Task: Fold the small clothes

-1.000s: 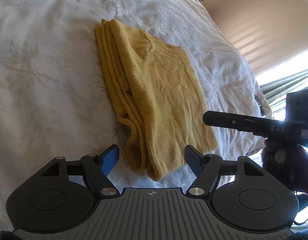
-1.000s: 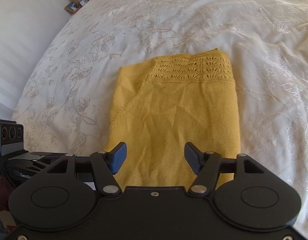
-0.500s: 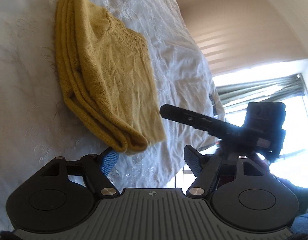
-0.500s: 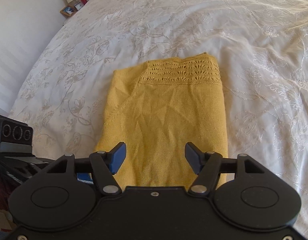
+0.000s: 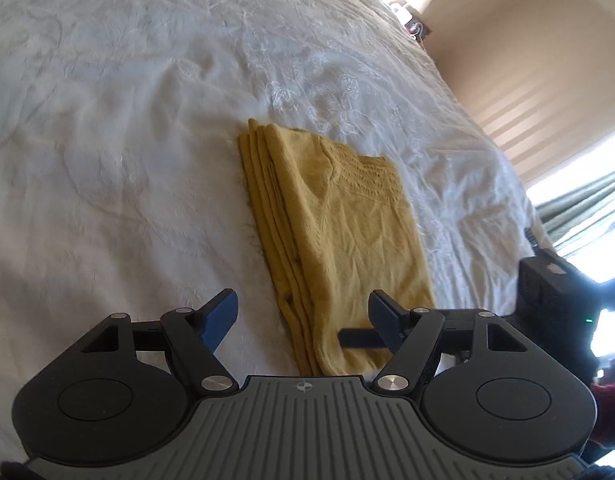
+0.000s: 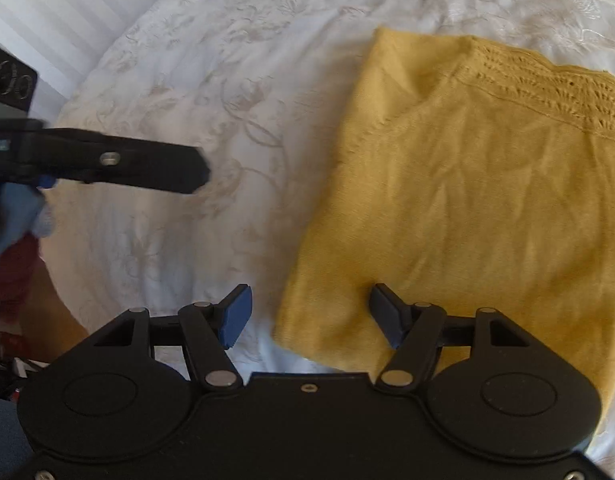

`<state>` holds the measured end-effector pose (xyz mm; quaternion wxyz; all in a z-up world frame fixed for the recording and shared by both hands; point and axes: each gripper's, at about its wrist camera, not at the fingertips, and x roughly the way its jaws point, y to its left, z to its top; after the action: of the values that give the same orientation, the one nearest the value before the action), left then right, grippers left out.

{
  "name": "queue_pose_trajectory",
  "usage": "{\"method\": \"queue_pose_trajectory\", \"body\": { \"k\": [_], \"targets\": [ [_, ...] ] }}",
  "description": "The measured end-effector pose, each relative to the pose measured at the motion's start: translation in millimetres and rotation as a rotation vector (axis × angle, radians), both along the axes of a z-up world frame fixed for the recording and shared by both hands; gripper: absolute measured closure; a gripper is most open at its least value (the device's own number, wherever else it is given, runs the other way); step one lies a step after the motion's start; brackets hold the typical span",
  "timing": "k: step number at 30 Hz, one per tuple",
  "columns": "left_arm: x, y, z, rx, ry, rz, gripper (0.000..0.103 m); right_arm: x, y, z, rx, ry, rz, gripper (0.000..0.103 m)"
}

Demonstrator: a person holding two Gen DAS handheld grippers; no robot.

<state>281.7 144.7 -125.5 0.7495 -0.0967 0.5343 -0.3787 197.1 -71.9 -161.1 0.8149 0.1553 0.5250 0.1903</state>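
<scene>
A folded mustard-yellow knit top (image 5: 339, 236) lies flat on the white bedspread (image 5: 127, 140), its stacked fold edges on the left and its lace band at the far end. My left gripper (image 5: 303, 318) hovers open above the top's near end, nothing between its blue pads. In the right wrist view the same top (image 6: 487, 200) fills the right half. My right gripper (image 6: 311, 314) is open over the top's near left corner, with one finger above the cloth and the other above the bedspread. The left gripper's black finger (image 6: 119, 162) juts in from the left there.
The embroidered bedspread (image 6: 211, 92) spreads wide to the left and beyond the top. A beige wall (image 5: 519, 52) and bright window with curtains (image 5: 587, 208) lie to the right. A small nightstand with items (image 5: 411, 26) stands at the far corner. A red sleeve (image 6: 11, 276) shows at left.
The right gripper slid left and rolled, so the top now sits to its right. The left gripper's view swung away, then back over the top's near end. Both stayed open.
</scene>
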Motion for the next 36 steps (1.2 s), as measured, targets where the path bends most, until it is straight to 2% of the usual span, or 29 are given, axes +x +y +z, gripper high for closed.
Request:
{"method": "queue_pose_trajectory", "body": {
  "k": [6, 10, 13, 18, 19, 22, 28, 30, 33, 36],
  "targets": [
    [9.5, -70.8, 4.7, 0.153, -0.216, -0.126, 0.031, -10.8, -31.8, 27.6, -0.037, -0.066, -0.118, 0.033],
    [28.4, -94.5, -6.1, 0.247, -0.292, -0.146, 0.031, -12.1, -63.5, 37.8, -0.086, -0.097, -0.223, 0.029],
    [47.7, -95.6, -11.5, 0.283, -0.299, -0.130, 0.031, -2.7, -83.8, 37.2, -0.133, -0.104, -0.274, 0.029],
    [70.9, -100.2, -28.0, 0.385, -0.310, -0.170, 0.031, 22.0, -102.4, 37.1, -0.138, -0.128, -0.307, 0.027],
    [74.7, -99.1, -31.8, 0.395, -0.306, -0.176, 0.026, 27.8, -103.2, 36.4, -0.138, -0.131, -0.300, 0.027],
    [89.0, -94.1, -39.7, 0.397, -0.268, -0.150, 0.017, 45.7, -103.4, 34.1, -0.136, -0.138, -0.264, 0.027],
    [99.4, -94.5, -43.3, 0.396, -0.229, -0.091, 0.016, 77.5, -102.7, 22.4, -0.123, -0.132, -0.175, 0.027],
    [101.6, -95.6, -46.1, 0.399, -0.222, -0.080, 0.015, 88.6, -104.1, 14.0, -0.166, -0.115, -0.174, 0.027],
    [105.6, -96.8, -48.5, 0.401, -0.211, -0.061, 0.013, 106.6, -114.3, -3.3, -0.284, -0.047, -0.241, 0.027],
    [108.4, -95.2, -50.0, 0.387, -0.193, -0.021, 0.012, 120.0, -118.5, -17.2, -0.332, -0.014, -0.243, 0.025]
  ]
}}
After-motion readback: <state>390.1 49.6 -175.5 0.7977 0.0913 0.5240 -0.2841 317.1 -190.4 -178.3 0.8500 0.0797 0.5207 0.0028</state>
